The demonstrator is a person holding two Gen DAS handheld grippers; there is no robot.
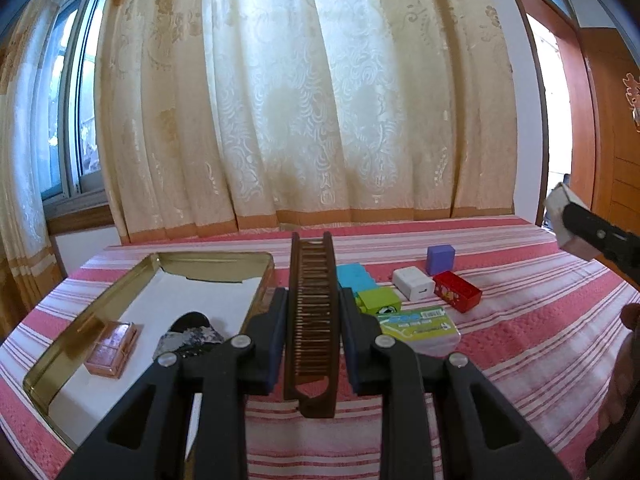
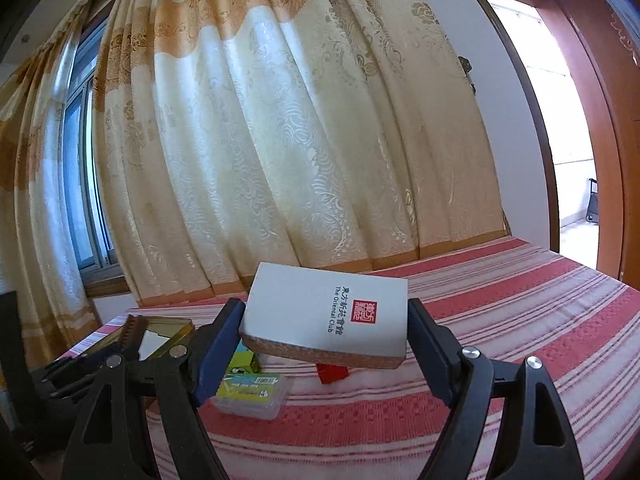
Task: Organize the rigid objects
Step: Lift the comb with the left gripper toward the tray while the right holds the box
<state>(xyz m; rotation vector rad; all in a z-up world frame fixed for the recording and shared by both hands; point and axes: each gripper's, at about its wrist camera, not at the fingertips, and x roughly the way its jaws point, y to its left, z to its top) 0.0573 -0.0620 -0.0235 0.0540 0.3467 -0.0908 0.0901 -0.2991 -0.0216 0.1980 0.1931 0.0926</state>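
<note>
My left gripper (image 1: 313,300) is shut on a brown folding comb (image 1: 312,320) and holds it above the striped bedspread, just right of a gold tin tray (image 1: 60,354). The tray holds a pink compact (image 1: 111,347) and a dark patterned object (image 1: 188,338). My right gripper (image 2: 326,320) is shut on a white cork-backed coaster (image 2: 328,314) with a red seal, held above the bed. That coaster also shows at the right edge of the left wrist view (image 1: 568,220).
On the red striped bedspread (image 1: 520,340) lie a blue block (image 1: 354,276), a green block (image 1: 380,300), a white charger (image 1: 413,283), a purple cube (image 1: 441,260), a red box (image 1: 458,291) and a clear card case (image 1: 420,326). Curtains hang behind; a door is right.
</note>
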